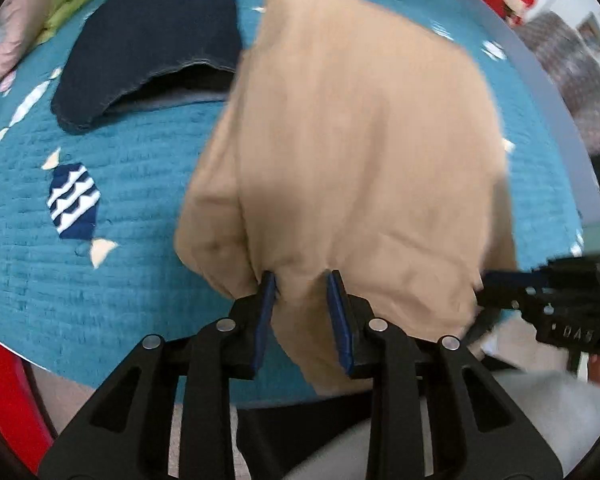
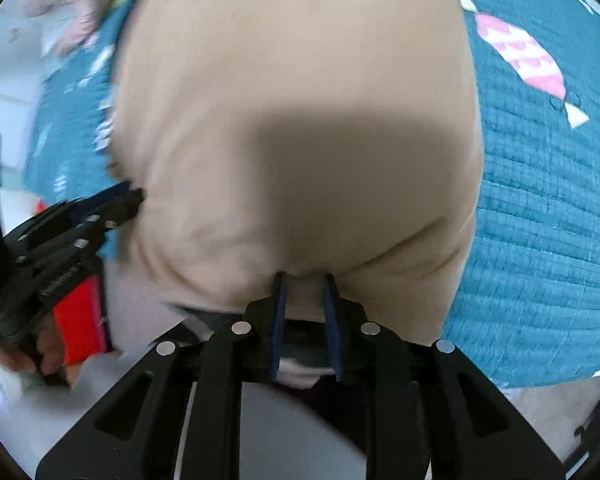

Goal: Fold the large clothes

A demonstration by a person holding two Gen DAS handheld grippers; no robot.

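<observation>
Left wrist view: left gripper (image 1: 302, 280) and right gripper (image 2: 305, 280), jaws parted, straddle the tan garment's (image 1: 360, 140) hem at the bedspread's (image 1: 120, 280) near edge; regripping seems next.

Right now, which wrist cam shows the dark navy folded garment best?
Left wrist: the navy garment lies in full on the teal quilt, left of and beyond the tan garment. The right wrist view shows none of it; tan cloth fills that frame.

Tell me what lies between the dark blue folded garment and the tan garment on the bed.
Almost nothing: in the left wrist view the tan garment comes up against the dark blue garment, with only a sliver of teal quilt showing below.
</observation>
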